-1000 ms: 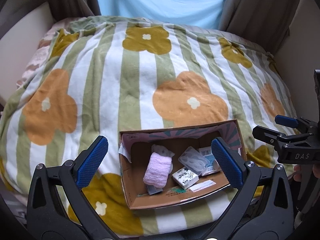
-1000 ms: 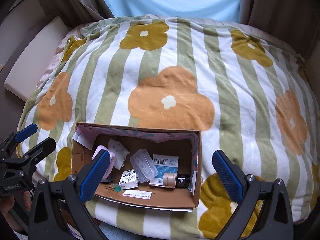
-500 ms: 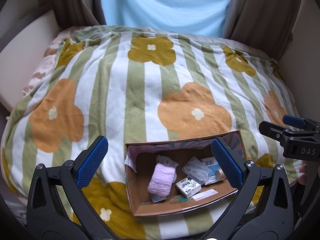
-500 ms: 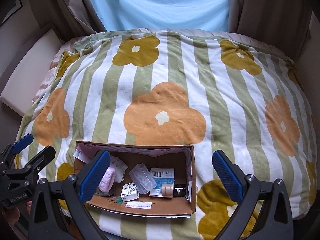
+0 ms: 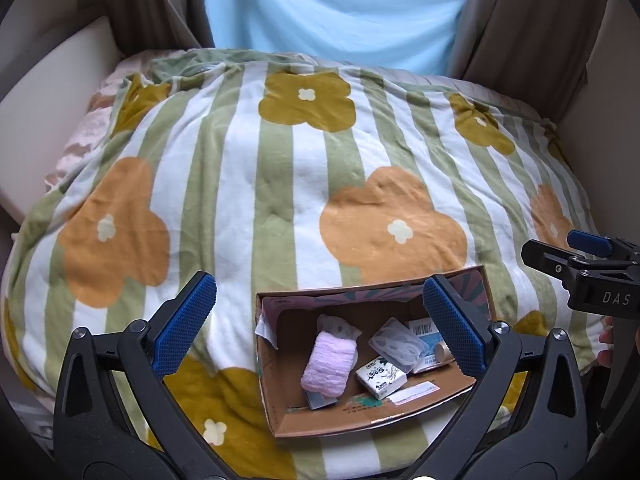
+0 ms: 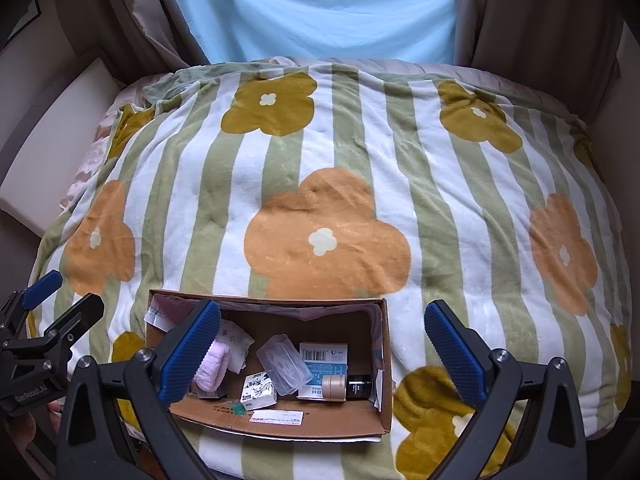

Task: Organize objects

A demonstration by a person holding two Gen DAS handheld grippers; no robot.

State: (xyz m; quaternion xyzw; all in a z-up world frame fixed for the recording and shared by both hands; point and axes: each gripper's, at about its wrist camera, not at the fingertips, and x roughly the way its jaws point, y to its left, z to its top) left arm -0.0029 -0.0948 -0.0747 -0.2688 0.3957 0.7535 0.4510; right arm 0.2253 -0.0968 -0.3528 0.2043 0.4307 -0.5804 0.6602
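Gaping empty, both tongs over box; only rt view shows bottle.

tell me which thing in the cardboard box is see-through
The clear plastic case in the middle of the cardboard box. You can see through its lid, unlike the fluffy pink roll, the printed tissue pack and the dark bottle.

1. Striped blanket with orange and mustard flowers, spread wide.
2. Pale blue curtain beyond blanket's far edge.
3. Brown drapes flanking blue curtain, behind blanket.
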